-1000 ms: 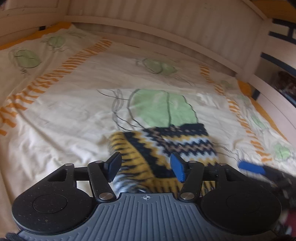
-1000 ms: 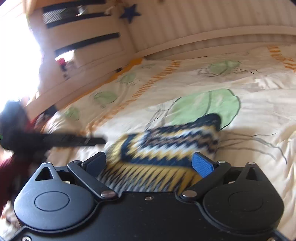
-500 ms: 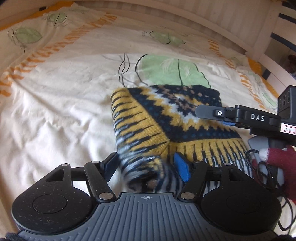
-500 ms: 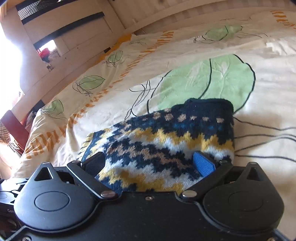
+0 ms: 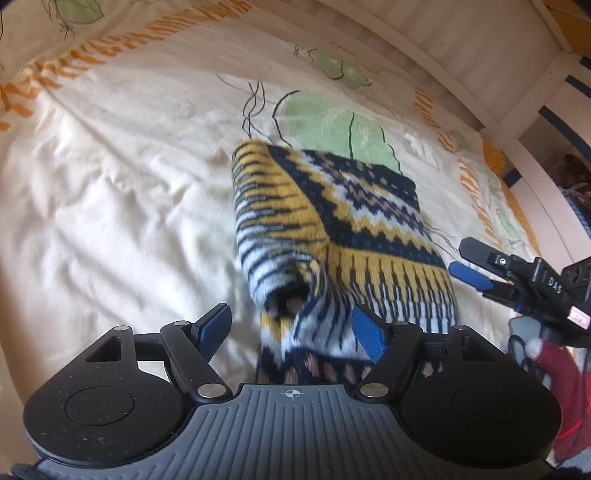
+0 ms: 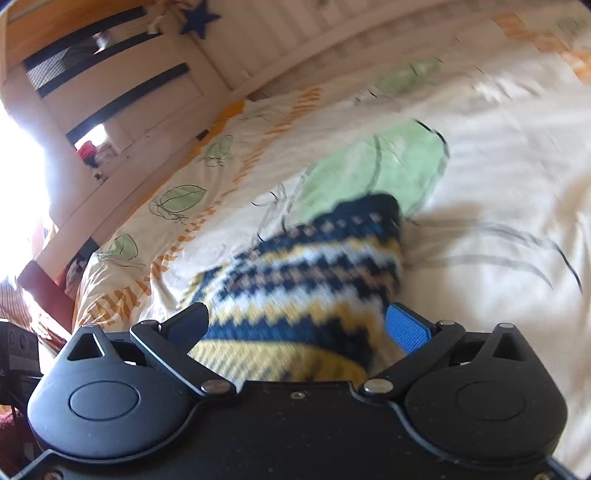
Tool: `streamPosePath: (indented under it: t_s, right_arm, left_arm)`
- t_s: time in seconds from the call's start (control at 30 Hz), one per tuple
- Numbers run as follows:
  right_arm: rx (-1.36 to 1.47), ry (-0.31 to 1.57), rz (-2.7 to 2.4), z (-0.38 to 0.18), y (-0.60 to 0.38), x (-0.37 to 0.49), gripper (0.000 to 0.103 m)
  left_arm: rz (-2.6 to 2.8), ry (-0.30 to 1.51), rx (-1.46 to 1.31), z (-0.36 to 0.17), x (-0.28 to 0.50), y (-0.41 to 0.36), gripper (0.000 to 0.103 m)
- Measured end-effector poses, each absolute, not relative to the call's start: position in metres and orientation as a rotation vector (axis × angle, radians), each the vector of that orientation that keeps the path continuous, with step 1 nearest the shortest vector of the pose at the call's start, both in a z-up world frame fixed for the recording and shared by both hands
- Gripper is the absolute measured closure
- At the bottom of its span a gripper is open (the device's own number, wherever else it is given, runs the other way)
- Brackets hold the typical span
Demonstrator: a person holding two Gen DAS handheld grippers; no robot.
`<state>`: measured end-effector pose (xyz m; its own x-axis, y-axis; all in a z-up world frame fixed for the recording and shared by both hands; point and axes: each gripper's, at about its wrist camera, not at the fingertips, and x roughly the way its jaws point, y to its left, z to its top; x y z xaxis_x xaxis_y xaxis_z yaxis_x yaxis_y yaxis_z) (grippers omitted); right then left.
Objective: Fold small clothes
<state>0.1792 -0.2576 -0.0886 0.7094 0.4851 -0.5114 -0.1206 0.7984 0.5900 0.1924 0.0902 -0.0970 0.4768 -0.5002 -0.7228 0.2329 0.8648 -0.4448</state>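
Note:
A small knitted sweater in navy, yellow and white lies folded on the bed sheet; it also shows in the right wrist view. A striped sleeve is folded over its left side, its cuff open toward me. My left gripper is open, its jaws either side of the sweater's near edge, not pinching it. My right gripper is open over the sweater's near edge; in the left wrist view it hovers just right of the sweater.
The cream sheet carries green leaf prints and orange stripes. A white wooden bed rail runs along the far side and a slatted end board stands at the left in the right wrist view. A red-gloved hand holds the right gripper.
The left gripper has pulled back from the sleeve, which now lies folded over the sweater. The right gripper has moved off the sweater toward its right side.

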Motion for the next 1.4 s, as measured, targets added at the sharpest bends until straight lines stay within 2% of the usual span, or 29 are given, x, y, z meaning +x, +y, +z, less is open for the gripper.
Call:
streamPosePath:
  t_s: [0.23,0.47,0.7,0.73,0.77,0.8,0.83,0.87,0.93,1.23,1.3,1.4]
  right_arm:
    - [0.728,0.752,0.393,-0.114,-0.269,0.191,0.0]
    - [0.774,0.763,0.489,-0.128,-0.26,0.216,0.0]
    - [0.752,0.776,0.532,-0.132,-0.251,0.228,0.0]
    - [0.749,0.775,0.541,-0.131,-0.251,0.227,0.0]
    - [0.749,0.772,0.54,-0.13,-0.252,0.225,0.01]
    - [0.745,0.778,0.521,-0.13,-0.254,0.224,0.025]
    - [0.732,0.793,0.486,-0.129,-0.255,0.222,0.05]
    - [0.734,0.79,0.475,-0.127,-0.258,0.219,0.051]
    - [0.732,0.771,0.464,-0.12,-0.261,0.211,0.053]
    - [0.634,0.732,0.314,-0.075,-0.301,0.144,0.053]
    - [0.613,0.763,0.27,-0.077,-0.313,0.132,0.049]
    - [0.574,0.814,0.179,-0.091,-0.326,0.118,0.037]
  left_arm:
    - [-0.5,1.037,-0.331,-0.112,0.194,0.078,0.03]
    - [-0.565,1.05,-0.413,-0.125,0.211,0.068,0.015]
    - [-0.625,1.065,-0.472,-0.129,0.217,0.062,0.012]
    - [-0.644,1.07,-0.48,-0.129,0.216,0.061,0.013]
    - [-0.662,1.072,-0.49,-0.129,0.215,0.061,0.016]
    - [-0.679,1.076,-0.5,-0.13,0.214,0.06,0.022]
    - [-0.688,1.085,-0.505,-0.13,0.212,0.059,0.04]
    - [-0.686,1.097,-0.507,-0.131,0.211,0.059,0.062]
    - [-0.708,1.125,-0.534,-0.134,0.211,0.055,0.072]
    - [-0.87,1.144,-0.478,-0.121,0.178,-0.006,0.072]
    - [-0.884,1.149,-0.442,-0.123,0.168,-0.021,0.072]
    - [-0.827,1.182,-0.371,-0.134,0.156,-0.038,0.069]
